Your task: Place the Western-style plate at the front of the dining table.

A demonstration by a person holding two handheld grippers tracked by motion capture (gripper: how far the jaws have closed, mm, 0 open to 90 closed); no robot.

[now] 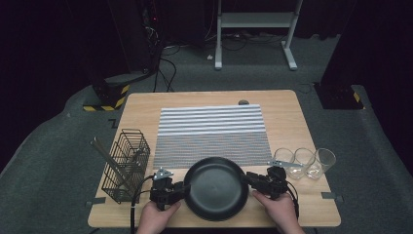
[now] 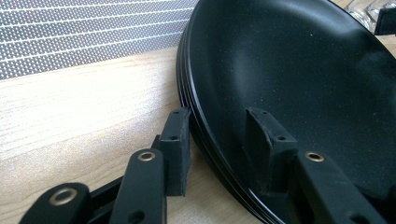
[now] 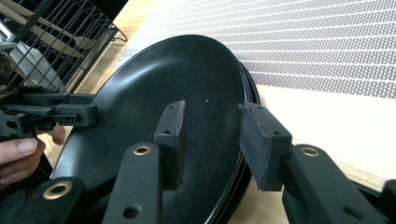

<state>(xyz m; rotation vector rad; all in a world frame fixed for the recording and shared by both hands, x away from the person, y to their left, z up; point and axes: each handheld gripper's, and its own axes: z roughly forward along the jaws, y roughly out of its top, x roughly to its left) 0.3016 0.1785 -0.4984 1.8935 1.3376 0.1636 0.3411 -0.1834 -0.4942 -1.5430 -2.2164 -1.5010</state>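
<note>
Left hand-held gripper of mine straddles the left rim of the stack of black plates, jaws open, not yet pinching. That stack sits on the desk just below the striped mat. Opposite, my right hand-held gripper straddles the right rim, likewise unclamped.

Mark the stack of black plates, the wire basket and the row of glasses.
stack of black plates point(image 1: 215, 187): high view, middle of the top plate.
wire basket point(image 1: 127, 163): high view, its mesh side wall.
row of glasses point(image 1: 304, 162): high view, the middle glass.
</note>
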